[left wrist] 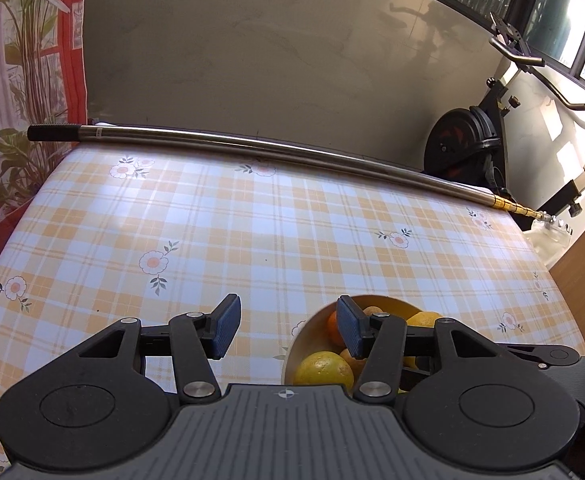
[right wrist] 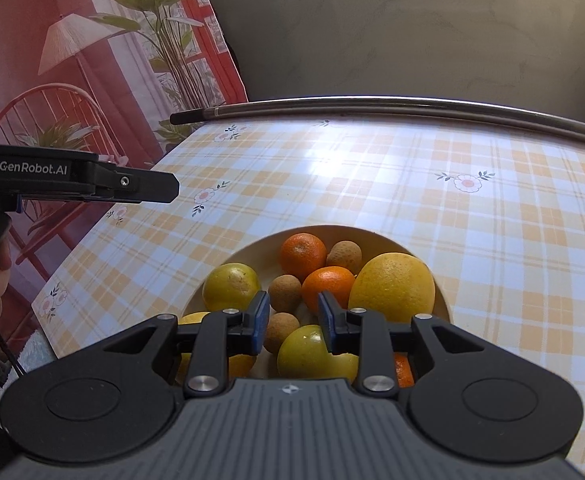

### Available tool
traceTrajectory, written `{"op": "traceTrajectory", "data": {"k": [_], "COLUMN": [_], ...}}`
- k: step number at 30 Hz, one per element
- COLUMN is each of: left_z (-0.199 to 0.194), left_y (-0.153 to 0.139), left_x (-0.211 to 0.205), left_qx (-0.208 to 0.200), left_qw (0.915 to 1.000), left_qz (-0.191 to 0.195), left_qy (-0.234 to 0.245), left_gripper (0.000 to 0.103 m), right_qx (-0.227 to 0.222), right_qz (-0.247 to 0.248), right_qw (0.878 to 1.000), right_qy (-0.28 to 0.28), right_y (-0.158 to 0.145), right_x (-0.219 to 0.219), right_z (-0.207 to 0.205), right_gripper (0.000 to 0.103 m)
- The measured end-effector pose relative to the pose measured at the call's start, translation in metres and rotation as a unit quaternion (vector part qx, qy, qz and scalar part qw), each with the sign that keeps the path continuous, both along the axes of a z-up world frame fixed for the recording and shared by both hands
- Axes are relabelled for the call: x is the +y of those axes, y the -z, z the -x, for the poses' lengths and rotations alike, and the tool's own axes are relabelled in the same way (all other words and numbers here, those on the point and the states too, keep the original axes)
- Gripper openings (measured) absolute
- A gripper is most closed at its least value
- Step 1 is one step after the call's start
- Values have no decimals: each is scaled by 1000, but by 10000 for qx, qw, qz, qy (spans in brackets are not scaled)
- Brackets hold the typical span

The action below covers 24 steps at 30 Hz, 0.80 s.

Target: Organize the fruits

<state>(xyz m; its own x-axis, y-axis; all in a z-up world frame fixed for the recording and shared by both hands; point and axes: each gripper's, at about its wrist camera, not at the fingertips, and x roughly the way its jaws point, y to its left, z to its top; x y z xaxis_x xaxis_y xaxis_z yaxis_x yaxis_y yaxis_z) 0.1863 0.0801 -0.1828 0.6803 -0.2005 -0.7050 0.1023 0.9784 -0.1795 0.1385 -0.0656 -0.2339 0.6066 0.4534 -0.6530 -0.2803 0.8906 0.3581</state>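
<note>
Fruits [right wrist: 390, 282] low in the frame look round and rolly; grab around their middles with either empty, parted hand-held gripper [right wrist: 293, 322].

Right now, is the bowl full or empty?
Full: the bowl holds yellow citrus, oranges and small brown fruits, piled together.

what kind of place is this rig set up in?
Likely a room in a home, not a lab. A table with a checked floral tablecloth holds a bowl of fruit, an exercise bike stands beside it, and a printed backdrop hangs at the side.
</note>
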Motion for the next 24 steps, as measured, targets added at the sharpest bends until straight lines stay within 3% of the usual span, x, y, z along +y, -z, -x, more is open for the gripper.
{"op": "traceTrajectory", "data": {"k": [4,7,10,14,17,24], "left_z": [2,4,5,6,6,9], "left_y": [-4,-8,-13,-21,-30,-55], "left_x": [-2,-3,-5,-4,-4,-6], "left_qx": [-100,-196,-292,-443,-562,-867], "left_qw": [9999,9995,9990,9981,9971,9953], "left_qz": [-124,-242,-340,-422,-505,-433], "left_qy": [4,-15,-7,-3,38,73], "left_gripper": [58,71,79,90,96,100], "right_qx": [-38,-100,-149,-364,-521,-874], "right_qz": [1,39,64,120,166,245], "right_qw": [10000,9998,9996,9984,9967,9897], "right_qy": [48,147,234,427,594,1104], "right_y": [-6,-12,-18,-33,-50,-84], "right_x": [-3,-5,-10,-20,-31,-56], "right_z": [2,3,2,3,1,3], "right_gripper": [34,53,60,88,95,102]}}
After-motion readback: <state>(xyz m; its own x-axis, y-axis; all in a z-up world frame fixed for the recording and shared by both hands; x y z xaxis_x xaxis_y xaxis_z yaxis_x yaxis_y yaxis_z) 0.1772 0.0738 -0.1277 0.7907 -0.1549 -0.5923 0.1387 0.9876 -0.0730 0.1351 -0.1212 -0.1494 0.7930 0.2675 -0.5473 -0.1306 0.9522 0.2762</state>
